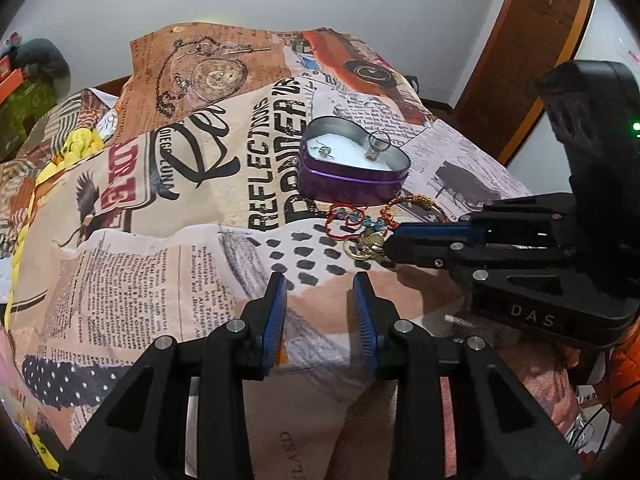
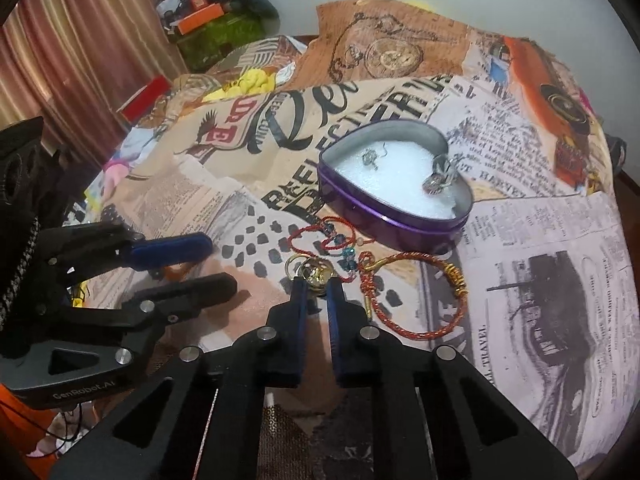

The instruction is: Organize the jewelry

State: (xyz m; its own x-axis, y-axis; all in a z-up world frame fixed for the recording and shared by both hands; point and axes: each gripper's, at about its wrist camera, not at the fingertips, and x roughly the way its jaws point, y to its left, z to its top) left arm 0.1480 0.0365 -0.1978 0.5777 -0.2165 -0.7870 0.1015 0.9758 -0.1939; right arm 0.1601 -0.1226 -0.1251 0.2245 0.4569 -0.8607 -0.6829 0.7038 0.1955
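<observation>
A purple heart-shaped tin (image 1: 352,184) (image 2: 400,228) stands open on the printed cloth, lined with white foam. On the foam lie a small silver earring (image 1: 324,152) (image 2: 370,159) and a silver ring piece (image 1: 376,148) (image 2: 438,178). In front of the tin lie a red cord bracelet with blue beads (image 1: 348,220) (image 2: 320,240), a red-and-gold braided bangle (image 1: 416,202) (image 2: 458,278) and a gold earring (image 1: 362,246) (image 2: 316,274). My right gripper (image 1: 390,242) (image 2: 317,286) points down with its tips shut on the gold earring. My left gripper (image 1: 320,284) (image 2: 222,262) stands open and empty, left of the jewelry.
The newspaper-print cloth (image 1: 160,280) (image 2: 540,240) covers the whole surface and drops off at its edges. A yellow braided item (image 1: 80,144) (image 2: 256,78) lies at the far left. Curtains (image 2: 80,40), boxes (image 2: 204,16) and a wooden door (image 1: 532,60) stand beyond.
</observation>
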